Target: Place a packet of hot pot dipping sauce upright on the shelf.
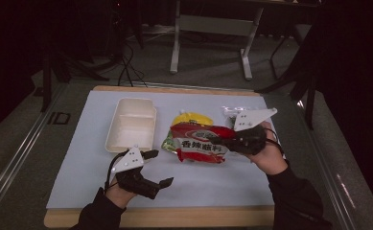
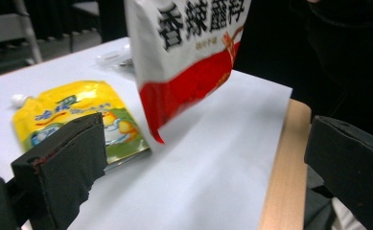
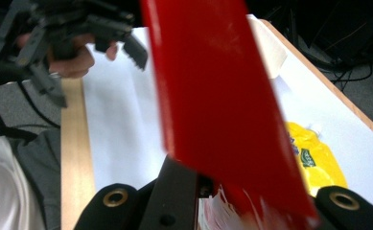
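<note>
Right gripper (image 1: pixel 232 140) clamps the red sachet (image 1: pixel 201 143) – left gripper (image 1: pixel 157 167), jaws wide, empty, near it.

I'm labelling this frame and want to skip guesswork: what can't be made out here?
- Red pouch: its top is cut off by the upper edge in the left gripper view; its print is blurred at close range in the right gripper view.
- Yellow pouch: partly covered by the red pouch in the high view.
- Small clear item behind the right gripper: too small to identify.
- Tray: its compartments look washed out in the high view.
</note>
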The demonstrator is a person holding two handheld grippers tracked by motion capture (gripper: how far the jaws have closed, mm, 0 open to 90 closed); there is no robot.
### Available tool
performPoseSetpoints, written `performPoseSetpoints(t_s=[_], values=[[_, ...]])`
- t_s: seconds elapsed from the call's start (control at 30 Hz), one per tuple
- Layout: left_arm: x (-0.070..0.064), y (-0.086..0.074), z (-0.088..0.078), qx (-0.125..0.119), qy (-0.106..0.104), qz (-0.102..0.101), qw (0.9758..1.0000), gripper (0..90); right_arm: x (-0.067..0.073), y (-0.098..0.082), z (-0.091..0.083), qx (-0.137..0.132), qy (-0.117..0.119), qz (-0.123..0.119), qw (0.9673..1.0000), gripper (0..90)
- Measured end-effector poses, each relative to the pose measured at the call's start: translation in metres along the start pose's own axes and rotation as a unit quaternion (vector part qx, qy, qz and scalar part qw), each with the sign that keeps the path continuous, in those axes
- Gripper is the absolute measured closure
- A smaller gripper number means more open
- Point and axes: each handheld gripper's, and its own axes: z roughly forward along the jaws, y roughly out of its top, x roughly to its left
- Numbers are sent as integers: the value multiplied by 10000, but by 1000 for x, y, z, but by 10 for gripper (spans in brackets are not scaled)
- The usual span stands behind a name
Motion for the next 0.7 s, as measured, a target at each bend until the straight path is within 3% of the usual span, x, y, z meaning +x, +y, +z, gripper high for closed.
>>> performPoseSetpoints(t_s=[0.13, 0.3, 0.43, 0.53, 0.7], values=[[-4, -14, -4, -47, 117, 91, 9999, 19, -8, 8, 9, -23, 19, 51, 10000, 900], [-10, -30, -5, 96, 149, 185, 9997, 19, -19, 20, 20, -25, -34, 84, 10000, 900], [-12, -41, -4, 114, 322, 187, 9992, 19, -29, 30, 33, -43, -56, 161, 9998, 900], [-12, -46, -4, 117, 266, 116, 9995, 19, -37, 37, 44, -85, -56, 235, 9997, 900], [-16, -53, 1, 203, 255, 176, 9993, 19, -46, 50, 60, -124, -107, 261, 9995, 900]])
